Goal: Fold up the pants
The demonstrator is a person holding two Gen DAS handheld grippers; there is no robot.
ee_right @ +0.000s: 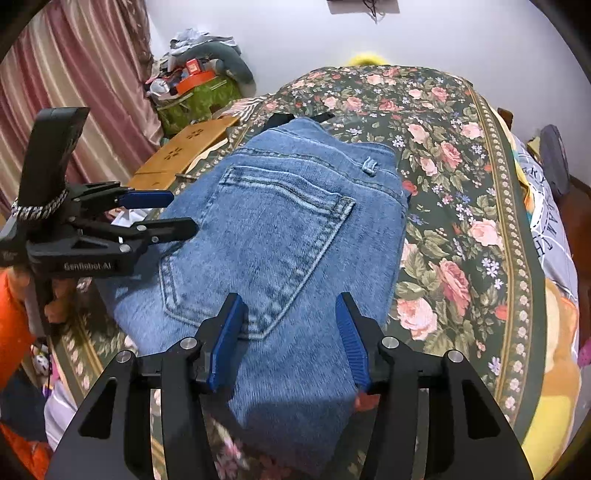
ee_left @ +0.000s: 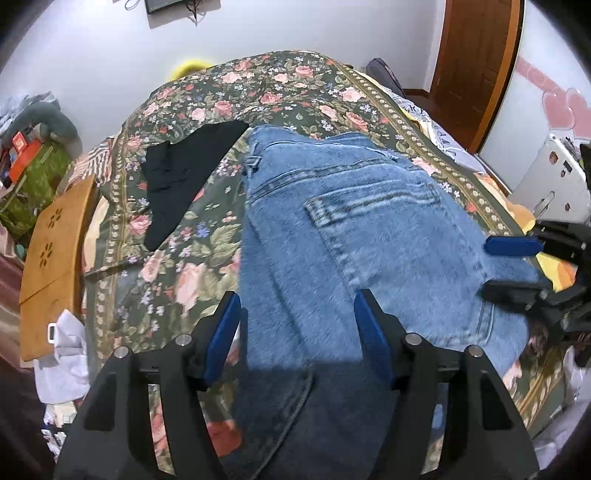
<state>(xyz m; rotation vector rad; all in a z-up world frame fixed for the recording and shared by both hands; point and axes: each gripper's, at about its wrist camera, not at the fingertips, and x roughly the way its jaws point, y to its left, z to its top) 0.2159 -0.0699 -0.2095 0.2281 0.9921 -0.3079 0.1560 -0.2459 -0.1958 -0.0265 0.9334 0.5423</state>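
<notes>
a home bedroom: bed under a dark green floral bedspread (ee_left: 280, 92), striped pink curtains (ee_right: 74, 85) at one side, brown wooden door (ee_left: 476, 66) in a white wall, heaped clothes and boxes (ee_right: 195, 77) in the corner, small wooden folding table (ee_left: 51, 254) beside the bed.

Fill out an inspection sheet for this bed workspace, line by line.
Surface: floral bedspread covers the bed.
Job's things: blue jeans lie folded, back pocket up.
Clutter: black garment beside the jeans; wooden board at the bed's edge.
Grippers: left gripper and right gripper hover over the jeans, jaws apart, nothing held.
Cables: dark wires hang on the wall under a mounted device.
Surroundings: pink curtain, wooden door, pile of belongings.
</notes>
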